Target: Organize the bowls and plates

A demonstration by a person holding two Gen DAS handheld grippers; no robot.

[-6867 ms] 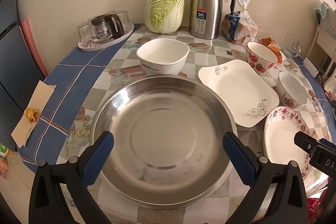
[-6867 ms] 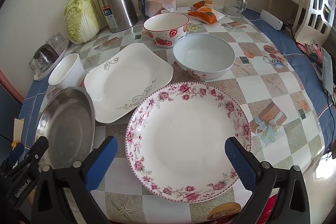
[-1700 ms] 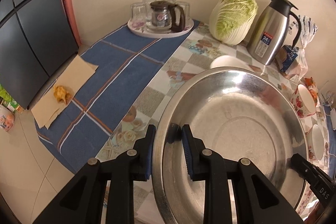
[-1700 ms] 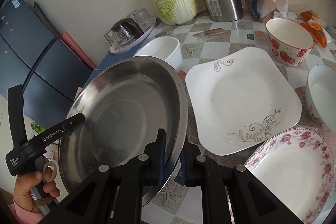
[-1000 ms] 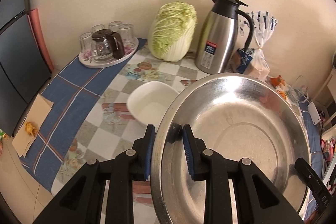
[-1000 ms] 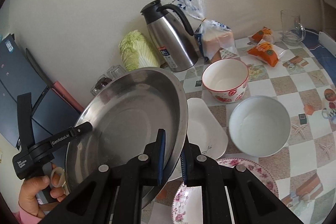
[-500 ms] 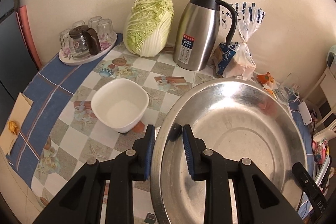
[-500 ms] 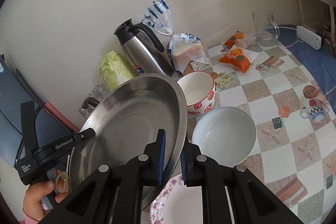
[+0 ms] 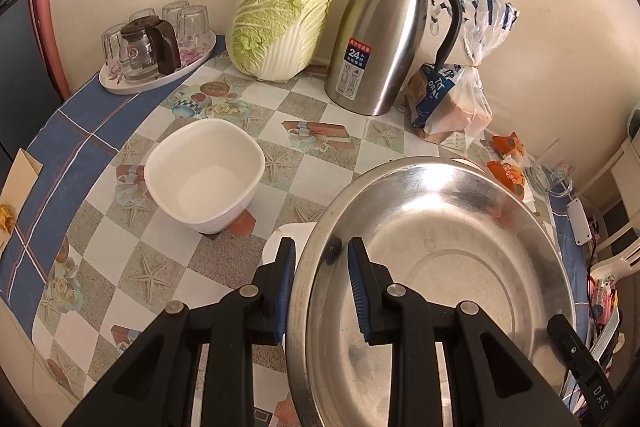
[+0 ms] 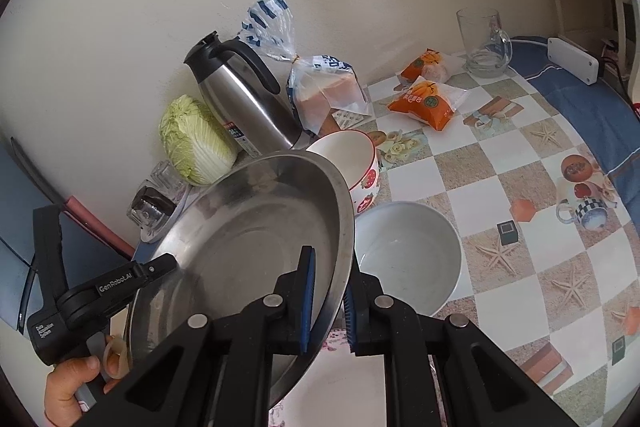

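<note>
1. The left claw [image 9: 320, 283] was clenched on the near-left rim of the large round stainless-steel basin [image 9: 440, 267], 1 blue pad outside the rim and 1 inside.
2. The right claw [image 10: 328, 301] was narrowly closed on the opposite rim of the same basin [image 10: 248, 239], which hung tilted above the table [image 10: 500, 167] between both claws.
3. Readable writing: "24" on the label of the tall stainless-steel jug with a black handle [image 9: 384, 35], "GenRobot.AI" on the left claw's body in the right wrist view, and "DAS" on the right claw's body at the lower right of the left wrist view.
4. Only the left wrist view showed the white rounded-square bowl [image 9: 204, 175] standing on the table left of the basin, and the oval tray of glasses with a small glass pot [image 9: 156, 47].
5. Only the right wrist view showed the plain white round bowl [image 10: 408, 259] just right of the basin, the red-rimmed strawberry bowl [image 10: 352, 159] behind it, the orange snack packets [image 10: 428, 101], the clear glass mug [image 10: 484, 43], and a hand [image 10: 68, 399] gripping the left claw's handle.
6. Both views showed the green napa cabbage [image 9: 280, 19] and the bagged bread [image 9: 452, 103] by the wall.
</note>
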